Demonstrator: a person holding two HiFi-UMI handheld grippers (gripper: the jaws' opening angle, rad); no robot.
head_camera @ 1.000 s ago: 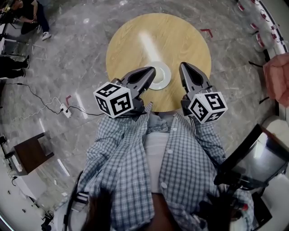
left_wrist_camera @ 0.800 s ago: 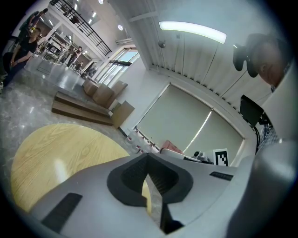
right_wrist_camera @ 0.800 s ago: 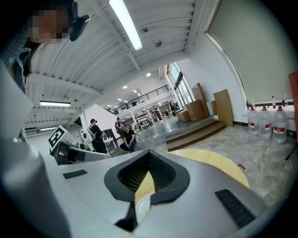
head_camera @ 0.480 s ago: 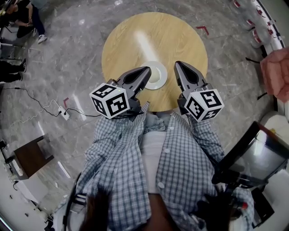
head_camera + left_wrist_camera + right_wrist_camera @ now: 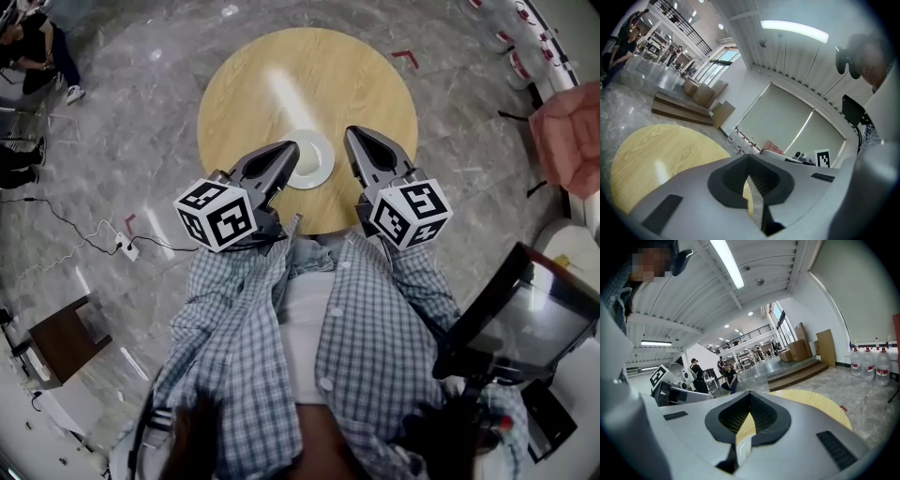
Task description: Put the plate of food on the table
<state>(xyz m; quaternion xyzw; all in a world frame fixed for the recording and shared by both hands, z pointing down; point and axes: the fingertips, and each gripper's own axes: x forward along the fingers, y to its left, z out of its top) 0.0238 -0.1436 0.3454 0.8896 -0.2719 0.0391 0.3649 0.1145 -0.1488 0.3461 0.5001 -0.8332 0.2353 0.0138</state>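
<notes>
Round wooden table [image 5: 281, 70]: one white plate [image 5: 317, 159] lying on it, toward the person's side. Left gripper [image 5: 288, 148]: jaws together, nothing held, tip at the plate's left rim. Right gripper [image 5: 353, 133]: jaws together, nothing held, just right of the plate.

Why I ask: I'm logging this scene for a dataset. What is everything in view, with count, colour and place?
table: one, round, light wood, on the grey floor ahead
plate: one, white, near side of the table, between the gripper tips
water bottles: three, clear, on the floor by the wall
power strip: one, white, on the floor to the left, with black cables
side table: one, dark brown, lower left
people: at least two, dark clothes, far upper left
shirt: one, blue-grey checked, on the person
left gripper: one, grey, jaws shut, empty, tip over the plate's left edge
right gripper: one, grey, jaws shut, empty, just right of the plate
</notes>
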